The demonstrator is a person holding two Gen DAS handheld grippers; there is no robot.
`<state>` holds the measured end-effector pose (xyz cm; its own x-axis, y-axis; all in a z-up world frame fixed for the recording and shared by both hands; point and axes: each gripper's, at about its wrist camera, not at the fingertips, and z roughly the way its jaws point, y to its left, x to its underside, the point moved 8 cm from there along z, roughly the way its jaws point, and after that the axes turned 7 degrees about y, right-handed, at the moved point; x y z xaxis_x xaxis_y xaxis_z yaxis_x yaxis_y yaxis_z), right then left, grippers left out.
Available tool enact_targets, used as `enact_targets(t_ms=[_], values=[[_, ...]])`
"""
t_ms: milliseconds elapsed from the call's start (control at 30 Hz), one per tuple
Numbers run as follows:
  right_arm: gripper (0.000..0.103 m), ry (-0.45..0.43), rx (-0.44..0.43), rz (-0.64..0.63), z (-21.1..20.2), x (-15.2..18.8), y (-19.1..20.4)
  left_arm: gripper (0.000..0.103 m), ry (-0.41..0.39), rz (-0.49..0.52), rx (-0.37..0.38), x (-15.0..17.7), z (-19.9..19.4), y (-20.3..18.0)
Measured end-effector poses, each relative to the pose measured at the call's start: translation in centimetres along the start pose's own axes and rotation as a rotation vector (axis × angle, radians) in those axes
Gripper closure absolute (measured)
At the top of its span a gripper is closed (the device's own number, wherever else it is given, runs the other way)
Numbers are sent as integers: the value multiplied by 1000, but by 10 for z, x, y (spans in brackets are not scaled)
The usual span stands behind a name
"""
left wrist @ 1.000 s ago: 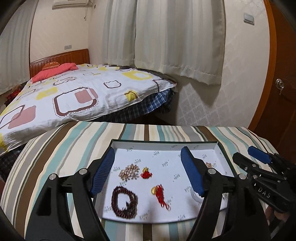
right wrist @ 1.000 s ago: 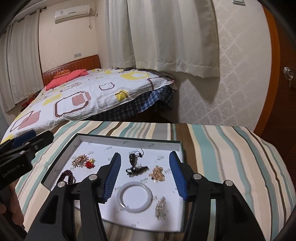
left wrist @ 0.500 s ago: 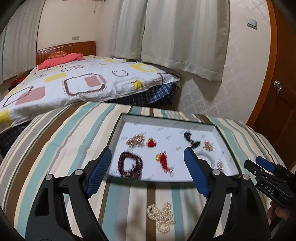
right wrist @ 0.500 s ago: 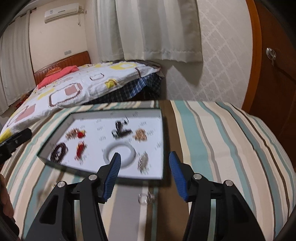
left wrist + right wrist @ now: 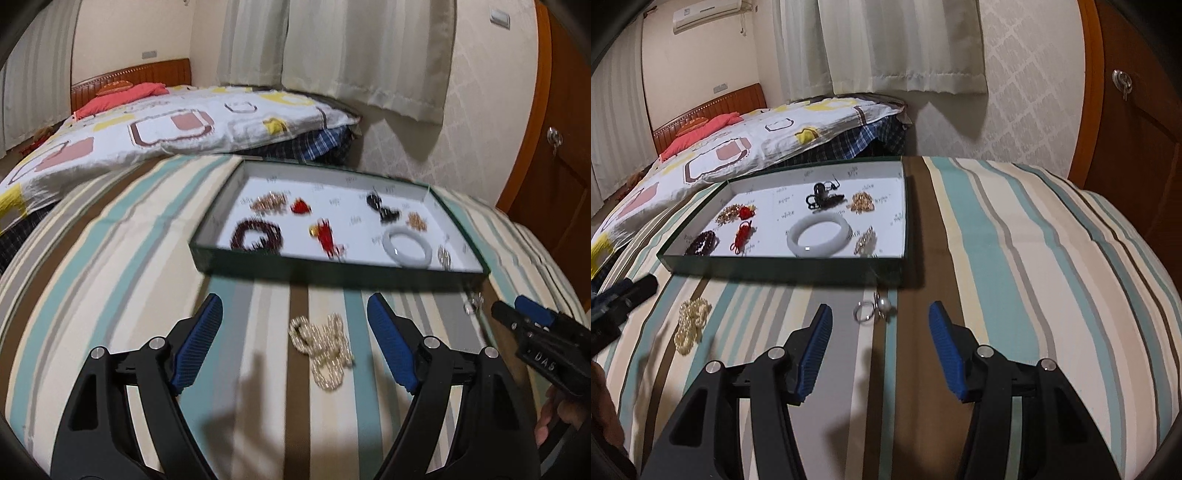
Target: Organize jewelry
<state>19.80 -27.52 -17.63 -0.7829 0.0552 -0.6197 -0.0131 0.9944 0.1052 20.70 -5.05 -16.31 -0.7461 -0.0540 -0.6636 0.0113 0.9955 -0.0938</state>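
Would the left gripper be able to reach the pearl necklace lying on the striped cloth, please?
Probably yes: the left gripper is open, the pearl necklace lies directly ahead between its fingers, and nothing blocks it.

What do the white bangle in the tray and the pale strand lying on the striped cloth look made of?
White bangle: smooth, glossy, milky ring, likely jade, glass or resin. Pale strand: small cream beads bunched in loops, pearl-like; real or imitation cannot be told. Tray: matte dark green walls, probably cardboard.

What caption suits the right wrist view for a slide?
Open right claw above a pearl ring on the striped cloth, just short of the green jewelry tray.
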Motion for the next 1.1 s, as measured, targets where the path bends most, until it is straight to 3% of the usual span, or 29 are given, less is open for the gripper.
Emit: enact_targets(t_ms=[467,500,567,600,733,833,1100], values=[[49,9,-29,38,3,9,-9,27,142,29,-18,23,37,-14],[49,10,-30,41,3,8,-9,30,150,24,-13,23,38,-13],[49,9,-31,42,3,9,-9,45,171,19,-2,25,42,-12],[49,11,-31,41,3,9,-9,45,178,16,2,26,43,-12],[49,15,-29,36,4,9,-8,65,175,30,17,26,43,-12],[49,18,-27,31,4,9,-7,74,175,31,27,26,42,-12],[49,23,-18,21,5,10,-5,79,171,40,39,23,43,-12]])
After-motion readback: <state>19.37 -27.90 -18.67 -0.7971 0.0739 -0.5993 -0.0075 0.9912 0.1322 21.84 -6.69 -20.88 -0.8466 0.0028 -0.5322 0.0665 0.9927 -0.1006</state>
